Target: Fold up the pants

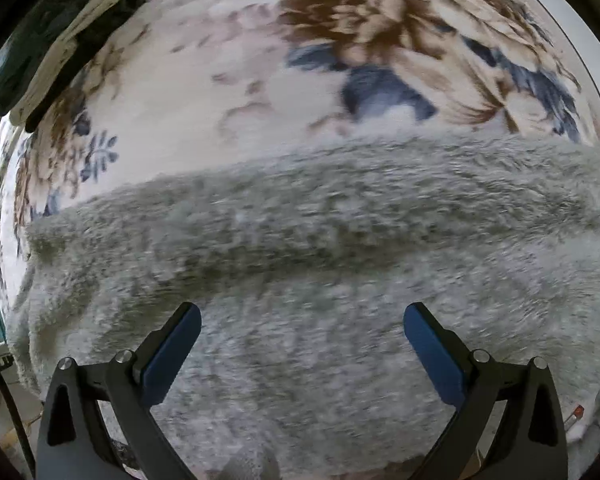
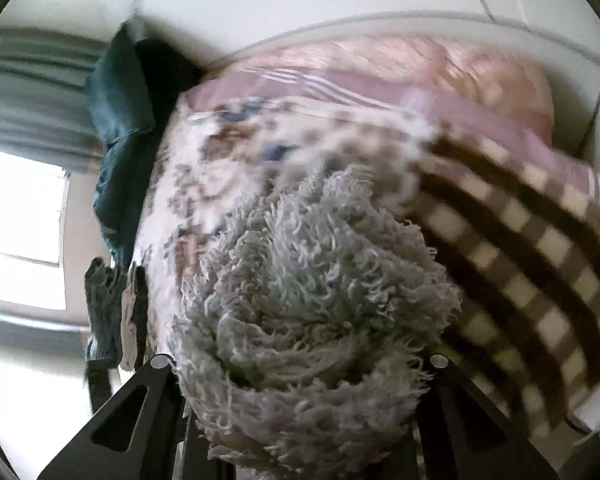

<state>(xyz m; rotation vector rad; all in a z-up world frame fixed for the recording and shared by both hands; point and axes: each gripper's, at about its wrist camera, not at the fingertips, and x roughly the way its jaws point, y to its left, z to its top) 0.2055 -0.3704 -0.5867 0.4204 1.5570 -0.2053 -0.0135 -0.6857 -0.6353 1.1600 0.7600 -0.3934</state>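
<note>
Right gripper clenched on bunched fleecy grey pants, pads apparently buried; left gripper released above them; folding barely begun.

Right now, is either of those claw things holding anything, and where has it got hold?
The right tool grips a bunched fold of the fluffy grey pants; which part is unclear. The left tool is open, holding nothing.

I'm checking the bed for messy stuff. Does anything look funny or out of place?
Nothing looks broken or spilled. The only untidy bit: the fluffy grey pants are bunched in a lump in the right tongs, not flat. The left tongs hang open above the rest of them.
</note>
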